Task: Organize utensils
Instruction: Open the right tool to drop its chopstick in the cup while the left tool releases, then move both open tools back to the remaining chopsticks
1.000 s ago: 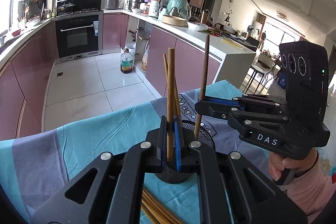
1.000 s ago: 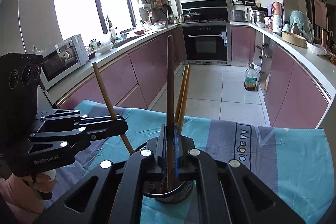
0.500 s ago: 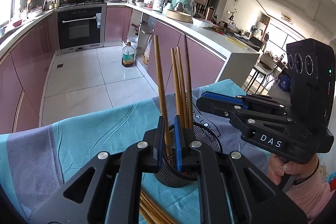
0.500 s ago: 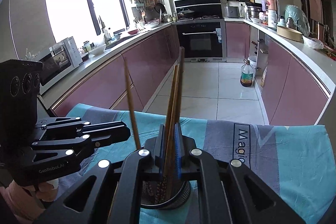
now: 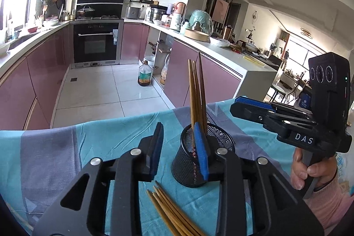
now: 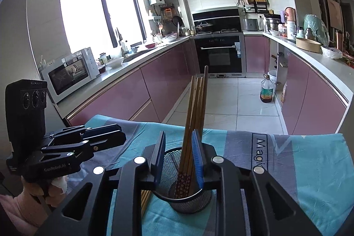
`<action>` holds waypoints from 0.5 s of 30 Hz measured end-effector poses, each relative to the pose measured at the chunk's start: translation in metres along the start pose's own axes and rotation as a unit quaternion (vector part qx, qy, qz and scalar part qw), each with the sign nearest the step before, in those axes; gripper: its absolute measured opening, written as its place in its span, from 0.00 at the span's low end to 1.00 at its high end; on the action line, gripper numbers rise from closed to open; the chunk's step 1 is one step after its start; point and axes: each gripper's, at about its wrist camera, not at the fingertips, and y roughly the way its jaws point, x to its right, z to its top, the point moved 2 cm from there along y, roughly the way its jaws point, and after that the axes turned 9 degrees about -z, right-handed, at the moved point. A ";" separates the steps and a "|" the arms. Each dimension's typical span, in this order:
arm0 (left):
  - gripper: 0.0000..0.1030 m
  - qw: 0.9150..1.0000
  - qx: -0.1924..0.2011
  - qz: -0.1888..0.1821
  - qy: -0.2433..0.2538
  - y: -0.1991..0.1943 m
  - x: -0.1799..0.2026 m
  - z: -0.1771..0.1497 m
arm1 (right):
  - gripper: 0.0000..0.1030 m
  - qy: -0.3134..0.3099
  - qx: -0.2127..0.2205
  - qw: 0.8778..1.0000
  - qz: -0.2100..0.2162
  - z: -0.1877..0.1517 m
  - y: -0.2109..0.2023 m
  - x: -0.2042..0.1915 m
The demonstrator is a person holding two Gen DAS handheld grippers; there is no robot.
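Note:
A black mesh holder (image 5: 202, 160) stands on the teal cloth and holds several wooden chopsticks (image 5: 195, 92) upright; it also shows in the right wrist view (image 6: 190, 200) with the chopsticks (image 6: 195, 112). My left gripper (image 5: 180, 149) is open and empty, just left of the holder. My right gripper (image 6: 178, 158) is open and empty, with its jaws either side of the standing chopsticks. A loose bundle of chopsticks (image 5: 172, 211) lies on the cloth in front of the holder.
The teal and grey tablecloth (image 5: 66, 147) covers the table; its far edge drops to the tiled kitchen floor. Pink cabinets, an oven (image 6: 219, 54) and a microwave (image 6: 68, 72) stand beyond. An oil bottle (image 5: 145, 74) stands on the floor.
Both grippers opened and let go of the chopsticks they held; those chopsticks now stand in the holder. Both grippers drew back a little.

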 end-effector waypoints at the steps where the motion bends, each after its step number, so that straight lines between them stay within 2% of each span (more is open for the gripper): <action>1: 0.34 1.000 0.006 0.004 0.001 -0.006 -0.001 -0.002 | 0.25 -0.002 0.004 1.000 0.004 -0.001 -0.004 -0.001; 4: 0.46 1.000 0.024 0.015 0.004 -0.023 -0.003 -0.008 | 0.30 -0.010 0.016 1.000 0.022 -0.007 -0.018 -0.008; 6: 0.48 0.999 0.030 0.024 0.006 -0.033 -0.001 -0.015 | 0.34 -0.017 0.018 0.999 0.033 -0.013 -0.025 -0.014; 8: 0.54 0.999 0.030 0.031 0.008 -0.041 0.001 -0.024 | 0.36 -0.026 0.013 0.999 0.045 -0.021 -0.028 -0.021; 10: 0.56 0.999 0.025 0.038 0.007 -0.045 0.000 -0.034 | 0.39 -0.033 0.003 0.998 0.055 -0.029 -0.027 -0.028; 15: 0.57 0.999 -0.006 0.046 -0.008 -0.049 -0.005 -0.064 | 0.39 -0.036 -0.051 0.995 0.072 -0.061 -0.009 -0.044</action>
